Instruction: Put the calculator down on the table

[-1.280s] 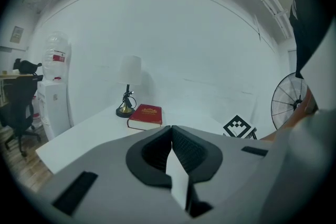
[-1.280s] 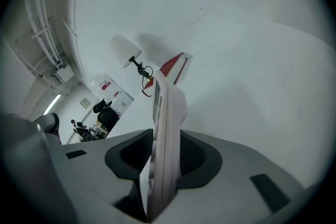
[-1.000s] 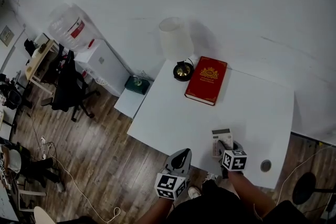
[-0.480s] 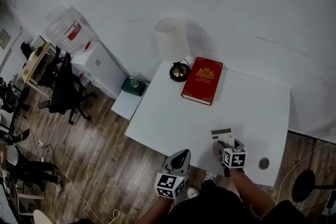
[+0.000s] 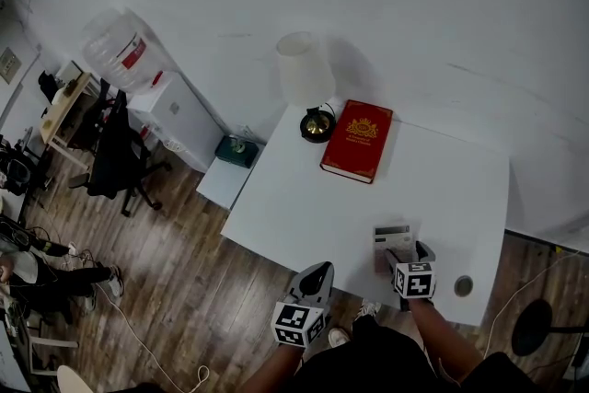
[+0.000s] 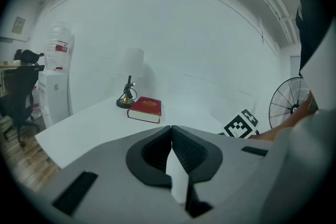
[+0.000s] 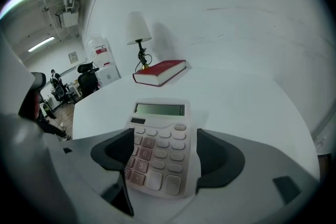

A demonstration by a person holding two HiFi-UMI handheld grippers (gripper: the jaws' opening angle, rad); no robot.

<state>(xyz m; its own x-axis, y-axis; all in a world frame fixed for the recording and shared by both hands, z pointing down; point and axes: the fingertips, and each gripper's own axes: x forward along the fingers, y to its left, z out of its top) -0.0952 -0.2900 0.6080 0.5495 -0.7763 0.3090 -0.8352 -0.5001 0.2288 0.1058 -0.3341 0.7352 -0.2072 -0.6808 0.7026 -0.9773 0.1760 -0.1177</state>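
A pale calculator [image 5: 391, 239] [image 7: 160, 149] lies flat on the white table [image 5: 442, 184], close to its near edge, display facing away from me. My right gripper [image 5: 405, 255] [image 7: 165, 139] straddles its near end. Its jaws are opening, the calculator lies between them, and a gap shows at the right pad. My left gripper [image 5: 316, 271] [image 6: 171, 127] hangs off the table's near-left edge, over the wooden floor. It is shut with nothing in it.
At the back of the table a red book [image 5: 360, 141] lies next to a lamp [image 5: 308, 83] with a white shade. A round cable hole [image 5: 464, 287] sits right of my right gripper. Left of the table stand a water dispenser [image 5: 124, 51] and an office chair [image 5: 120, 156].
The right gripper's jaws have spread apart around the calculator, which stays flat on the table. The left gripper has kept still.
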